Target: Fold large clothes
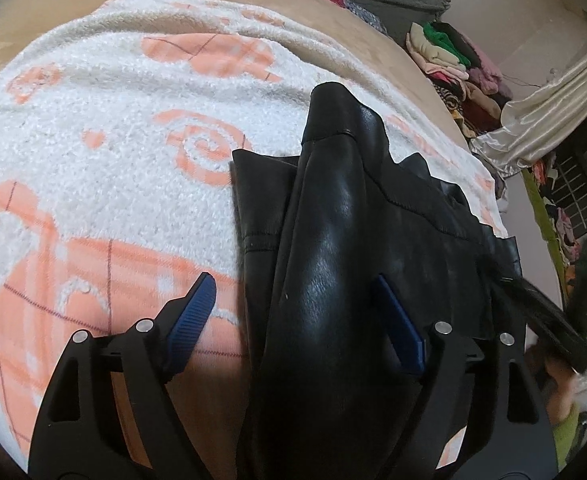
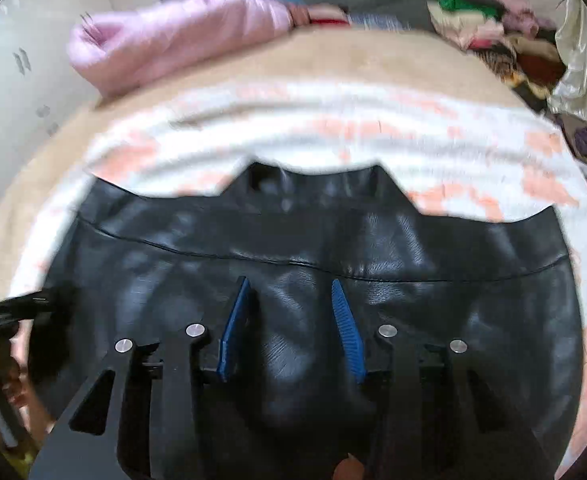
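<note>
The black leather jacket point(image 2: 293, 248) lies collar away from me, sleeve point(image 1: 333, 220) pointing lengthwise between my left gripper's point(image 1: 293, 296) parted jaws; my right gripper point(image 2: 291, 292) gapes over its back.

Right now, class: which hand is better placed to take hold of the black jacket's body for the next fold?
Right. The right gripper hovers over the jacket body, jaws straddling a raised wrinkle. The left gripper sits wide around the sleeve.

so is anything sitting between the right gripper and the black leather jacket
Nothing visible. The right gripper has its blue pads directly over the black leather jacket, a bulge of leather rising between them, nothing else in the gap.
</note>
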The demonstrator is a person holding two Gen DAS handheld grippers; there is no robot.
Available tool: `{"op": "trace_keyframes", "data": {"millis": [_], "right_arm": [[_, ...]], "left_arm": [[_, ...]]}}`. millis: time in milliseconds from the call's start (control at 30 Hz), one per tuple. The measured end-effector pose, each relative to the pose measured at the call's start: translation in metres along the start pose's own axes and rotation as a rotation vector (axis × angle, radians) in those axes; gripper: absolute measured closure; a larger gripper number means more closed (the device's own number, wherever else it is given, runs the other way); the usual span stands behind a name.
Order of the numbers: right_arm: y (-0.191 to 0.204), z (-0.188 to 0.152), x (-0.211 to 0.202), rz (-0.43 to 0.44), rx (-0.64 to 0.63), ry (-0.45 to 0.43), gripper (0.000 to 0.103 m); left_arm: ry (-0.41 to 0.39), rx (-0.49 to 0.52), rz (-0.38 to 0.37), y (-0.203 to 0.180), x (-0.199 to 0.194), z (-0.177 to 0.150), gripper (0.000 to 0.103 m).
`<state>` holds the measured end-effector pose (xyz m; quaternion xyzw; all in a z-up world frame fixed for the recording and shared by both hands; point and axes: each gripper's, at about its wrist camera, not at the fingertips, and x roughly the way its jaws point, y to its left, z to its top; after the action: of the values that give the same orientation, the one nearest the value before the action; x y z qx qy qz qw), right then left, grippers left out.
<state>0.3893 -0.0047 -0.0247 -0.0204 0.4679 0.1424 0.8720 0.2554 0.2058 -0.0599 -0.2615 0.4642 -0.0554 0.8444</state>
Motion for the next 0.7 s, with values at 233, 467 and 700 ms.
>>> {"op": "trace_keyframes", "data": {"millis": [233,467,700], "right_arm": [[-0.010,-0.007,0.020,0.037,0.056,0.015,0.061],[0.062,-0.057,-0.073,0.183,-0.247,-0.207,0.023],[0.155,-0.129,-0.080,0.167,-0.622,-0.228,0.017]], "left_arm": [[0.043,0.011,-0.016,0.000,0.011,0.011,0.028],[0.047,-0.015,-0.037,0.001,0.016,0.021,0.028],[0.052,-0.029,-0.062,0.005,0.013,0.022,0.028]]}}
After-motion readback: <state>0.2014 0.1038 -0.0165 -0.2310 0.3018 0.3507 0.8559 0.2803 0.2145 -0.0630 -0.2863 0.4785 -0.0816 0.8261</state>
